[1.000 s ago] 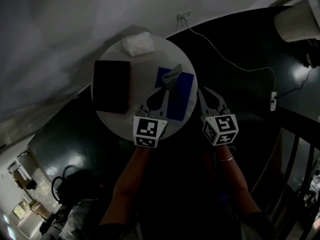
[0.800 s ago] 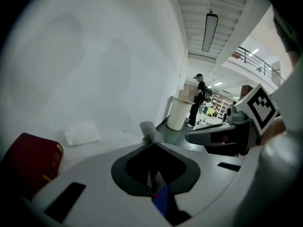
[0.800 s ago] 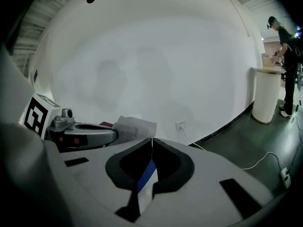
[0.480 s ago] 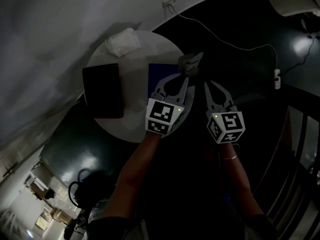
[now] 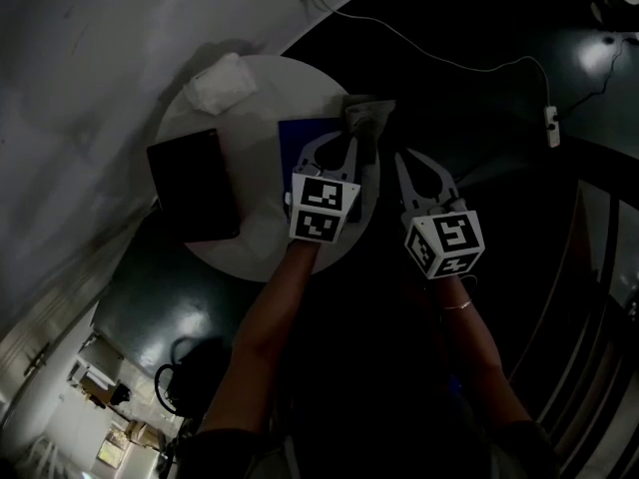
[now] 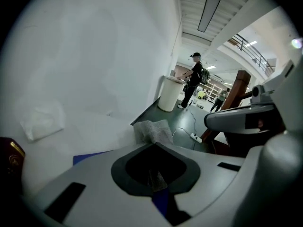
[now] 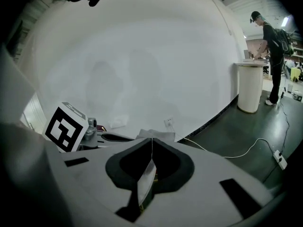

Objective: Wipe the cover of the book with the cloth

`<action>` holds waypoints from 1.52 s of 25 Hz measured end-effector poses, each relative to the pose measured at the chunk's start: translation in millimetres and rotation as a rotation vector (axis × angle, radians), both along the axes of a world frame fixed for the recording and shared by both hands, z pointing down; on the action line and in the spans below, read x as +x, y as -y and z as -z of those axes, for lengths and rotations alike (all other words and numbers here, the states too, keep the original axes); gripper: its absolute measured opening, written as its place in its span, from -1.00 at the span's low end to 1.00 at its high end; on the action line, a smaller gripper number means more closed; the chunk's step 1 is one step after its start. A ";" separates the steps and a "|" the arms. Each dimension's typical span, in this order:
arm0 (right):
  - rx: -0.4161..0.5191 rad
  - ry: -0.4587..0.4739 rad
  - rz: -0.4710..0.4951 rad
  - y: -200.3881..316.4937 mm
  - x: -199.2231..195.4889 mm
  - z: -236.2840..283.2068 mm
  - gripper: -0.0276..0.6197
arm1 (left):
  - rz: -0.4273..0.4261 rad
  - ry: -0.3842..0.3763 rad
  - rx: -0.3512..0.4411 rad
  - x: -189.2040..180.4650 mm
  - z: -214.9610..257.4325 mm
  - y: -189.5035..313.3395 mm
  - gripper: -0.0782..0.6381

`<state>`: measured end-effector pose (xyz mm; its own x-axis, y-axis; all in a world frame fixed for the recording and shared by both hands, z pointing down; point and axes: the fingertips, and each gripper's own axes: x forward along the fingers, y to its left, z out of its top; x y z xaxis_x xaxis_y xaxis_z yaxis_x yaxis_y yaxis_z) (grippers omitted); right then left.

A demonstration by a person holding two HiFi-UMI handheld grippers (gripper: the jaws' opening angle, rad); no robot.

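A blue book (image 5: 302, 144) lies on the round white table (image 5: 262, 230), right of centre. My left gripper (image 5: 354, 136) reaches over the book's right side, shut on a grey cloth (image 5: 368, 115) that bunches at the table's right rim. In the left gripper view the cloth (image 6: 154, 131) shows just past the closed tips of that gripper (image 6: 154, 146), with a strip of blue book (image 6: 89, 156) to the left. My right gripper (image 5: 400, 157) hangs shut off the table's right edge, over dark floor, nothing in it. Its own view shows the closed right gripper (image 7: 151, 141).
A dark book (image 5: 193, 185) lies on the table's left side, and a white packet (image 5: 216, 82) at the far edge. A white cable runs over the dark floor to a power strip (image 5: 550, 128). A railing (image 5: 599, 297) stands at the right. A person (image 6: 194, 78) stands by a white bin (image 6: 169, 93) far off.
My left gripper has carried the cloth from the middle of the blue book to the table's right rim. The right gripper stayed beside it, off the table.
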<state>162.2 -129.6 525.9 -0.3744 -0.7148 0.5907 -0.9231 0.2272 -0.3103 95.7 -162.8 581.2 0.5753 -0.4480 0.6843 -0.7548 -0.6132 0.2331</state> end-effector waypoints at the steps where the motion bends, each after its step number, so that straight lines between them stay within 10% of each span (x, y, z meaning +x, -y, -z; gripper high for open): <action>1: -0.002 0.000 0.009 0.5 -2.3 -0.5 -0.82 | 0.011 0.007 -0.003 -3.6 -1.7 1.2 -0.72; 38: 0.000 -0.007 0.234 -11.5 -85.4 10.8 -0.82 | 0.452 0.209 0.044 -181.5 3.3 -8.2 -0.72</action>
<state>76.8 -118.1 515.1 -0.5261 -0.6085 0.5941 -0.8473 0.4355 -0.3041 -85.7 -154.7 577.9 0.1696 -0.6523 0.7388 -0.9751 -0.2199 0.0297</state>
